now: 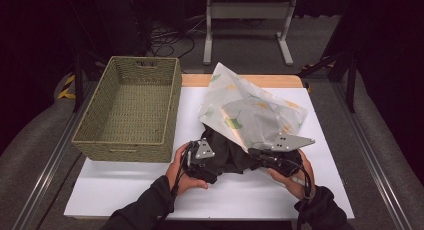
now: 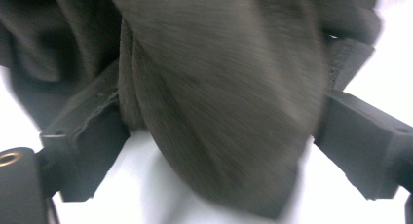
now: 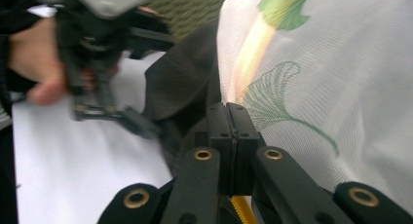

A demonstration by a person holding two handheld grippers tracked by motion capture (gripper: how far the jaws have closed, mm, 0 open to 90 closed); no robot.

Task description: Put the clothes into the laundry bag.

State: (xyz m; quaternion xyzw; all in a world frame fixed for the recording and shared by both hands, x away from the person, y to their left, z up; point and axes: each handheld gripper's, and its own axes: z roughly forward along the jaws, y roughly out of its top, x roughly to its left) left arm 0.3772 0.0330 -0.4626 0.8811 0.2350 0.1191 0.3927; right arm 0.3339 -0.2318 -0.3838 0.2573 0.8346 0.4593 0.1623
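Dark grey-black cloth garment [image 1: 227, 152] lay bunched at near centre of the white table [image 1: 125, 185], under a sheer white leaf-print fabric [image 1: 250, 110]; neither looked folded or put into the empty woven green basket [image 1: 127, 107] at left, so most work seemingly remained. Left gripper [image 2: 219, 131] stood wide, cloth hanging between unpressed. Right gripper [image 3: 228, 121] was clamped tight at the sheer fabric's edge.

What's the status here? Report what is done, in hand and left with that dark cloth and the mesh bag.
Done: the dark cloth garment is partly inside the white leaf-printed mesh bag. In hand: the right gripper is shut at the bag's edge; the left gripper stands open around the cloth. Left: the cloth's lower part still lies outside, and the woven green basket is empty.
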